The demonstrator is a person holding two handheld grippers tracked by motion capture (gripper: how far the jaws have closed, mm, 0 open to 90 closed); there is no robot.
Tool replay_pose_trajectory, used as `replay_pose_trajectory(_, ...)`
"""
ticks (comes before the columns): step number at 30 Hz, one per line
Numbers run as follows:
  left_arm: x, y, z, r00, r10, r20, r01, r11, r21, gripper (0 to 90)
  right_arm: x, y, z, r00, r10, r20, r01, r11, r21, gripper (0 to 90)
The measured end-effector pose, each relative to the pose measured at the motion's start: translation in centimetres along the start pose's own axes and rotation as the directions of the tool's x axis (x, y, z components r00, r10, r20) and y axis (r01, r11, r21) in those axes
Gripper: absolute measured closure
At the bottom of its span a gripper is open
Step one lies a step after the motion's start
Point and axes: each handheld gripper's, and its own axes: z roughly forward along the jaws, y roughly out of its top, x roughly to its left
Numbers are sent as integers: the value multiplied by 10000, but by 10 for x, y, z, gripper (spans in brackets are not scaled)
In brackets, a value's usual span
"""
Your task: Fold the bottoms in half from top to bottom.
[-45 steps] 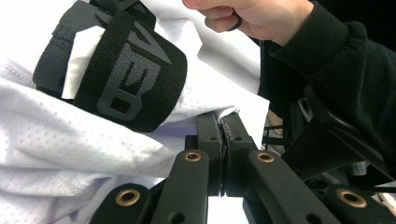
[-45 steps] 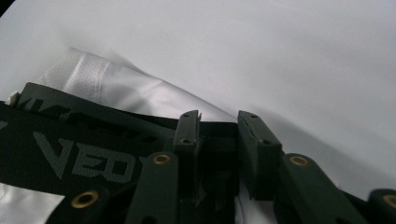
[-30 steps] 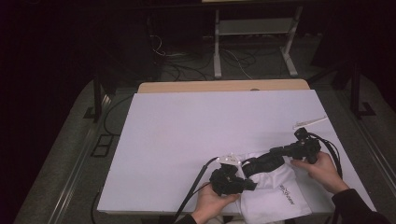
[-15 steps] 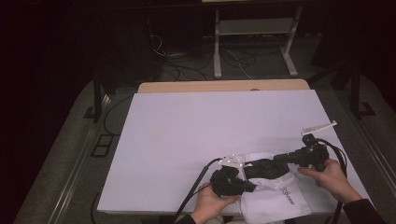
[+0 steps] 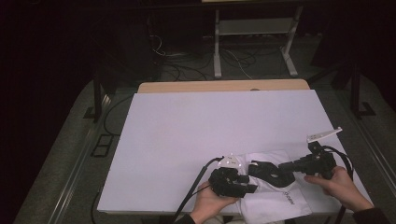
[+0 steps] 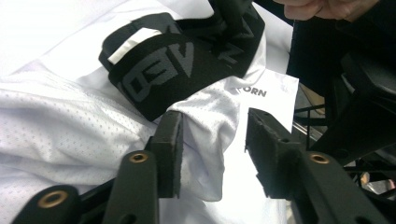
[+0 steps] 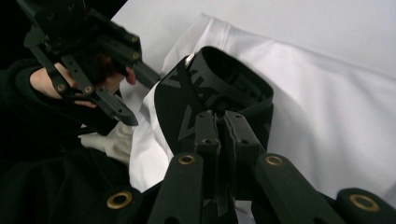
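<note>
Two grippers over white mesh shorts at table's near edge: right gripper pinching black waistband, left gripper just spread, mesh fold loose between pads; risk of fold slipping, bunching under one-sided pull

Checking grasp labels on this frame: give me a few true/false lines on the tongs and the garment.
1. The right tongs are shut on the black waistband. True.
2. The left tongs are clamped on the white mesh fabric. False: their jaws have just been opening and stand apart, a fold of fabric loose between them.
3. The garment lies at the table's far edge. False: it lies at the near edge of the white table cover, by the hands.
4. The waistband carries grey lettering. True.
</note>
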Motion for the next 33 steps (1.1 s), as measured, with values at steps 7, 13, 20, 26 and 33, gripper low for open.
replay_pose_trajectory(7, 0, 4, -6, 9999, 69, -152, -74, 9994, -333, 421, 0, -6, -1, 9999, -41, -147, 43, 9999, 126, 832)
replay_pose_trajectory(13, 7, 8, -15, 9999, -13, -135, 4, 9975, -705, 362, 3, -10, -2, 9998, -87, -200, 94, 9992, 390, 830)
replay_pose_trajectory(20, 19, 11, -25, 9998, -61, -165, 43, 9942, -1073, 288, 5, -15, -1, 9997, -134, -205, 150, 9965, 825, 827)
replay_pose_trajectory(26, 31, 12, -30, 9997, -135, -193, 106, 9900, -1406, 194, 9, -19, 2, 9994, -338, -60, 343, 9916, 1248, 823)
replay_pose_trajectory(33, 39, 13, -40, 9997, -154, -191, 112, 9794, -2018, 119, 13, -23, 4, 9987, -517, 33, 503, 9837, 1728, 820)
